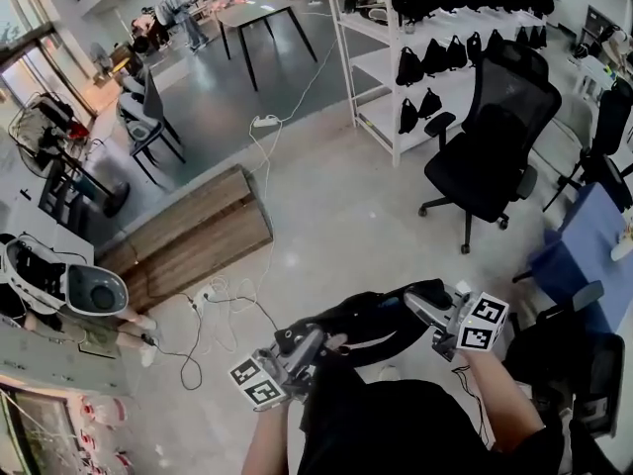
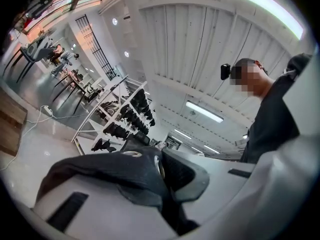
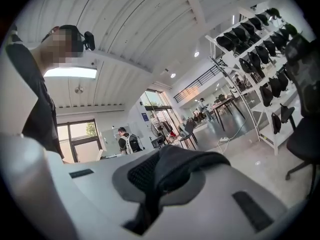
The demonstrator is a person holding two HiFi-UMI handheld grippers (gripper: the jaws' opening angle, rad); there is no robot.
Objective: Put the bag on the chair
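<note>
Bag in carry, placement on chair outstanding

The black bag (image 1: 368, 323) hangs clear of the floor, close in front of the person and stretched between the two tools. The left gripper (image 1: 315, 344) is clamped tight on one fold of its fabric and the right gripper (image 1: 423, 307) is clamped likewise on the opposite end, both held roughly level. The black office chair (image 1: 492, 151), judged the likely destination, stands well apart across the pale floor beside the white shelving (image 1: 396, 62), its seat bare. Pick-up appears complete. Remaining: close the gap to the chair, lower the bag onto the seat, release both grips
</note>
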